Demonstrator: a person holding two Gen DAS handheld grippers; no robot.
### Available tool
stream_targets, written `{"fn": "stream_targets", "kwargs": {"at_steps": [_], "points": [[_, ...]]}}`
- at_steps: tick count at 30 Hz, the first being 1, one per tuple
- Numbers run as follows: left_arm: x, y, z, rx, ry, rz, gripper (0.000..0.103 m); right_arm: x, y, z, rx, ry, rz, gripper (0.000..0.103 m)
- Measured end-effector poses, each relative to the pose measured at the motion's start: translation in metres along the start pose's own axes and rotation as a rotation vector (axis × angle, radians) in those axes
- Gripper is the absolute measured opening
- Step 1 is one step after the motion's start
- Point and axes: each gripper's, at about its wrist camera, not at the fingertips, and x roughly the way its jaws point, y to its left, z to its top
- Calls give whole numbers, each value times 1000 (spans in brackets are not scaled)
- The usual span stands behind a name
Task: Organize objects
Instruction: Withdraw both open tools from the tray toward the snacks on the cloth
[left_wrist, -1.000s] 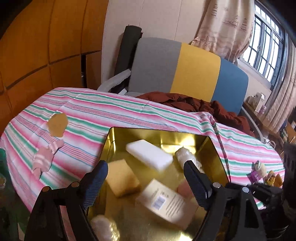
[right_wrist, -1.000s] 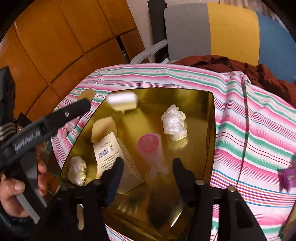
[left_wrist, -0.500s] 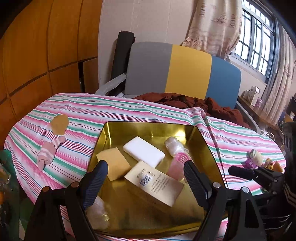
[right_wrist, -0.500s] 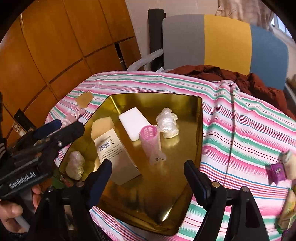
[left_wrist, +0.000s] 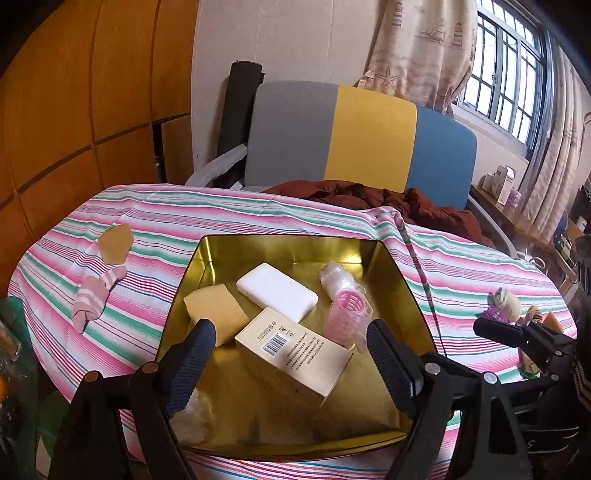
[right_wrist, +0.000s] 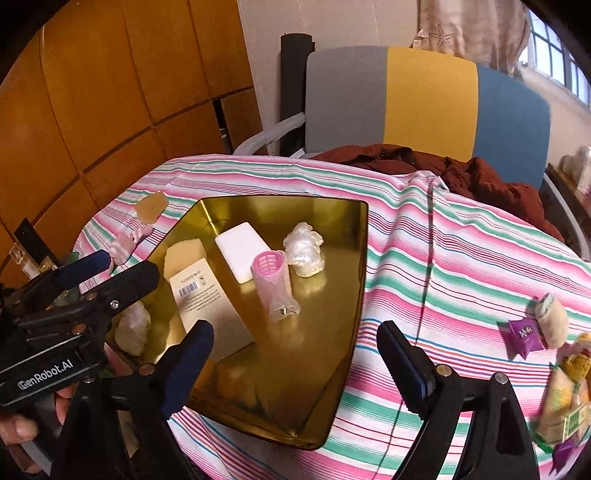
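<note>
The gold tray sits on the striped tablecloth, holding a white block, yellow sponge, barcoded box, pink hair roller and two crumpled plastic bags. The left gripper and right gripper hover at the tray's near edge, tongs spread apart and empty. Since a second ago both have pulled back, and the right gripper's tongs have opened wider. A pink sock lies left of the tray; wrapped snacks lie to its right.

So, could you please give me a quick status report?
Left gripper and right gripper open, empty. Pink ribbed hair roller lying in gold metal tray. Nothing blocking.
</note>
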Motion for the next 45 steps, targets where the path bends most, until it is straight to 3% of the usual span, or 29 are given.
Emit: {"fn": "stream_targets", "kwargs": {"at_steps": [13,32,45], "points": [[1,-15,-4,44,12,-14,86,-7,-23,-8,45,-15,-32,95],[7,-51,-4,89,42,-169,85,-24,-82,-29,152,-21,-126,97],[13,-111,-5,266,69,-260,85,-51,-148,-52,264,-30,-247,98]]}}
